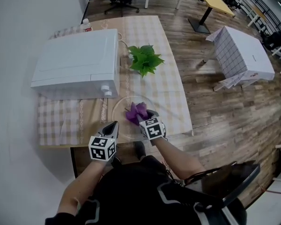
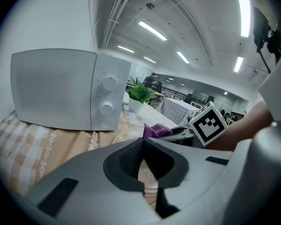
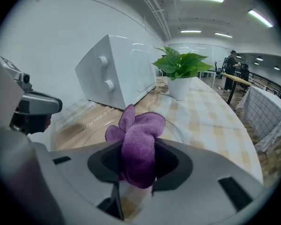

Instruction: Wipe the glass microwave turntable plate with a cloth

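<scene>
While right gripper (image 3: 138, 165) clamps cloth (image 3: 139, 137) over plate (image 1: 120, 108) | suggest: press flat, sweep circles | left gripper (image 2: 141, 156) closed, empty, beside plate: steady rim

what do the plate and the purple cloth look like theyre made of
The plate: clear glass by its look, glossy; the checked tablecloth shows through it. The cloth: soft purple fabric, maybe microfibre; matte fuzzy nap, stitched hem, bunched in the right claw.
</scene>
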{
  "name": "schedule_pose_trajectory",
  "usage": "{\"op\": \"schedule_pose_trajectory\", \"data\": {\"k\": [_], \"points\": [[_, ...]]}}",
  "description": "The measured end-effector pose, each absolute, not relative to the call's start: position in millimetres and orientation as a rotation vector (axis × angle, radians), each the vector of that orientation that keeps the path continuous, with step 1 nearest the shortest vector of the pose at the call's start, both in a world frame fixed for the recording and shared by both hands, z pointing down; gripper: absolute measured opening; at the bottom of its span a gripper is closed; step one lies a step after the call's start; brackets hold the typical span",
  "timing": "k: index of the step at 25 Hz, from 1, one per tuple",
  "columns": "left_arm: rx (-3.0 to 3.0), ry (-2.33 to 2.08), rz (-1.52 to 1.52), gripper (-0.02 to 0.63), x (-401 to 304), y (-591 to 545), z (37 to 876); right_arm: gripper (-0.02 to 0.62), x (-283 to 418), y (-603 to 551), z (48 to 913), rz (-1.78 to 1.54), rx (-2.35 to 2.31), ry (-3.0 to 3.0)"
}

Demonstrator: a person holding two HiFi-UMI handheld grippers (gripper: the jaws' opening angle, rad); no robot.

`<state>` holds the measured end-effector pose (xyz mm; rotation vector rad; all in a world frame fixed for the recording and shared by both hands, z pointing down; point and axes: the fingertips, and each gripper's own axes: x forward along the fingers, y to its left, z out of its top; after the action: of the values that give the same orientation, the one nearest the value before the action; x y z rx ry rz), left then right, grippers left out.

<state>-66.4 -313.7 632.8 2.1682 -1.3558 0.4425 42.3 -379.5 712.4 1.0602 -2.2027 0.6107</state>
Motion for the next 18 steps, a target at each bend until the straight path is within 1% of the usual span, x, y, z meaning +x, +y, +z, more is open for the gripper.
{"op": "schedule_pose_trajectory", "data": {"k": [10,18], "points": [[2.211,-1.313,0.429,0.005,-54.6,-321.1,626.1,0.149,100.1,-388.7,711.6,0.622,1.214,-2.112],[2.227,-1.283,0.418,0.005,-49.6,-318.9,627.5,0.150,121.0,-387.5,700.8,0.589,1.271,-2.092]]}}
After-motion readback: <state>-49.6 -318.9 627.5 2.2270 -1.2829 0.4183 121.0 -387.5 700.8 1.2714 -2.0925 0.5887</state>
